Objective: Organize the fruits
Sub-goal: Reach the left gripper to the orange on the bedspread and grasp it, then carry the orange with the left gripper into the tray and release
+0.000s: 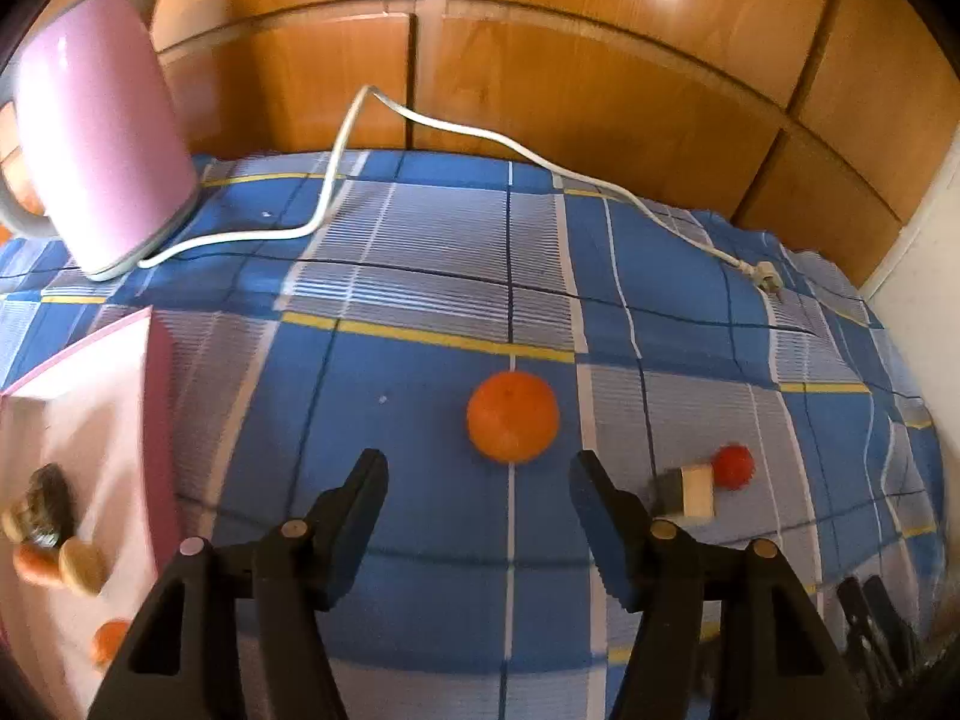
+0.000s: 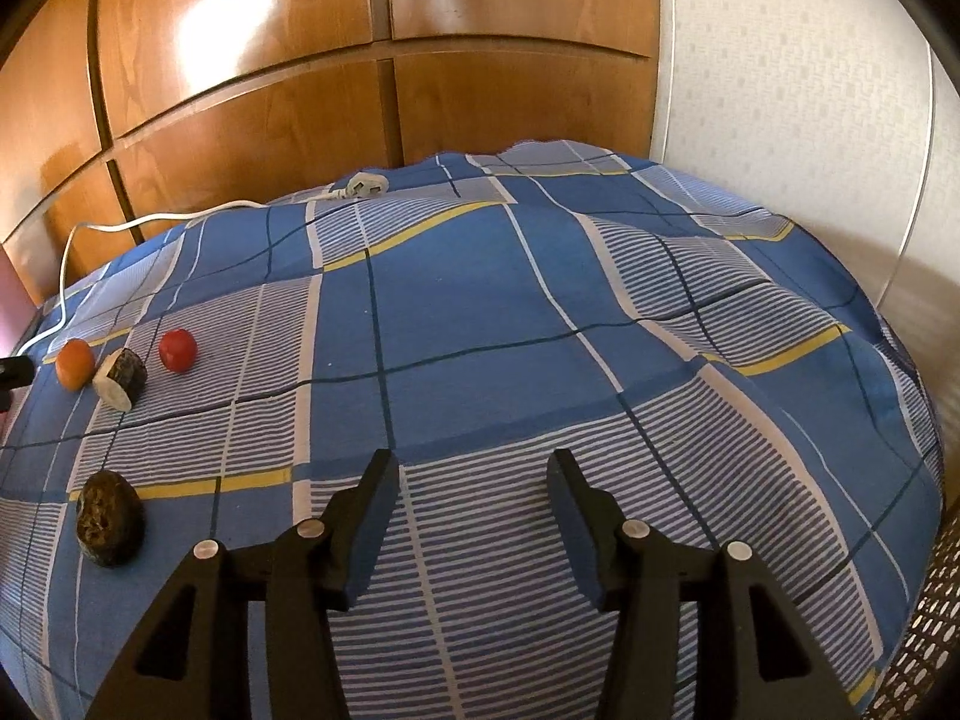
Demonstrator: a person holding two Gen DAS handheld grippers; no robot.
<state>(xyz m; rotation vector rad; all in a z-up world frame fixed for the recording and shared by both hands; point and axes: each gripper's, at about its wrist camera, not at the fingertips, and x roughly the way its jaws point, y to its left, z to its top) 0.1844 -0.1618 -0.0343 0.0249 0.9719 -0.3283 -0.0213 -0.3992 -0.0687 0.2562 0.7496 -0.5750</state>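
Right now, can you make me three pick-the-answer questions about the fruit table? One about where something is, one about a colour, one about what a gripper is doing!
1. Where is the orange?
A. In the pink box
B. On the checked cloth, just ahead of the left gripper
C. On top of the kettle

2. What colour is the kettle?
A. Green
B. Black
C. Pink

3. What is the right gripper doing?
A. Open, holding nothing
B. Squeezing the red fruit
C. Shut on the cord

Answers:
1 B, it sits on the checked cloth beyond the left gripper.
2 C, its body is pink.
3 A, only cloth shows between its jaws.
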